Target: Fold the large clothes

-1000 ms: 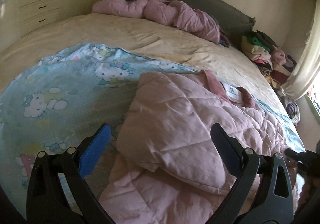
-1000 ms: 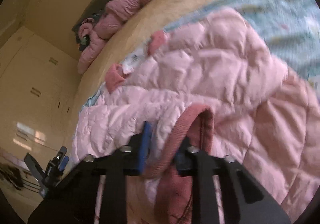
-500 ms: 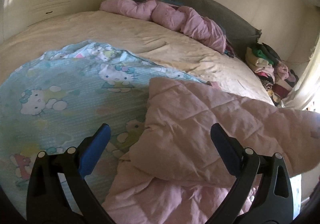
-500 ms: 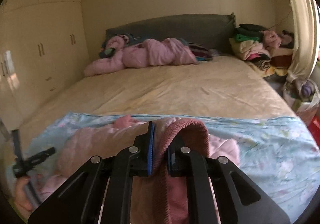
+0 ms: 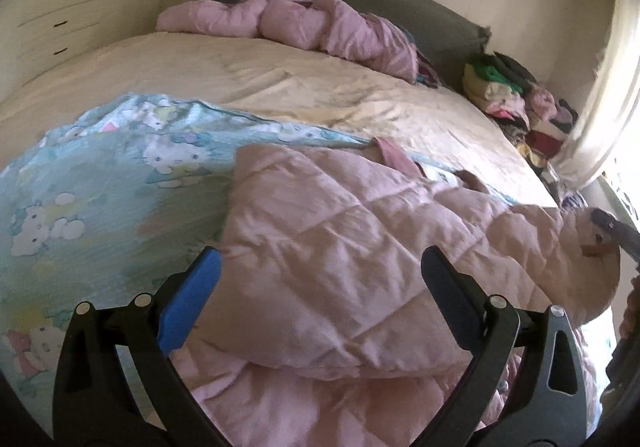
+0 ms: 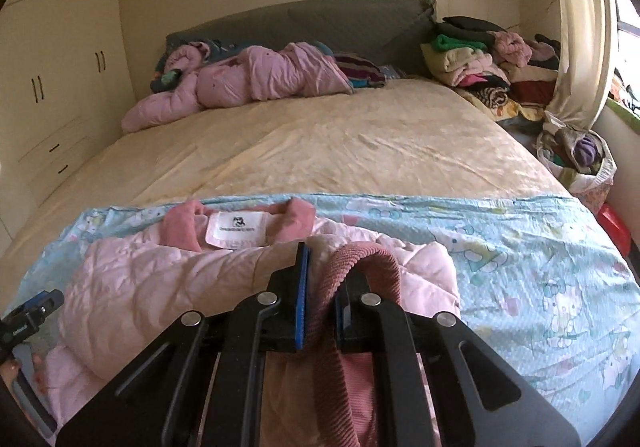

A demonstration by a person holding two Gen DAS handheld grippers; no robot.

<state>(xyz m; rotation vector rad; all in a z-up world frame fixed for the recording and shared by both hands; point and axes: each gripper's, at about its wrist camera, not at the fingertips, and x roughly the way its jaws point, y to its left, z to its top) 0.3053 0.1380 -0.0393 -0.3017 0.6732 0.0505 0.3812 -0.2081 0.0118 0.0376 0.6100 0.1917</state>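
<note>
A pale pink quilted jacket point(image 5: 352, 247) point(image 6: 168, 279) lies on a light blue cartoon-print sheet point(image 5: 104, 187) point(image 6: 540, 259) at the near end of the bed. Its darker pink collar point(image 6: 188, 225) and white label face the headboard. My right gripper point(image 6: 322, 287) is shut on the sleeve's ribbed dusty-pink cuff point(image 6: 360, 267), held lifted above the jacket body. In the left wrist view that raised sleeve end point(image 5: 576, 247) shows at the right edge. My left gripper point(image 5: 320, 279) hovers open over the jacket's folded near part, with nothing between its fingers.
The beige mattress point(image 6: 340, 143) stretches beyond the sheet. A crumpled lilac padded garment point(image 6: 248, 79) lies by the grey headboard point(image 6: 320, 23). Stacked clothes point(image 6: 480, 55) and a bag point(image 6: 580, 159) stand at the right, beside a curtain. Cream wardrobes point(image 6: 52, 67) line the left wall.
My right gripper rolled upright and rose, pulling the sleeve by its cuff up and over the jacket. The left gripper shifted slightly sideways, staying open.
</note>
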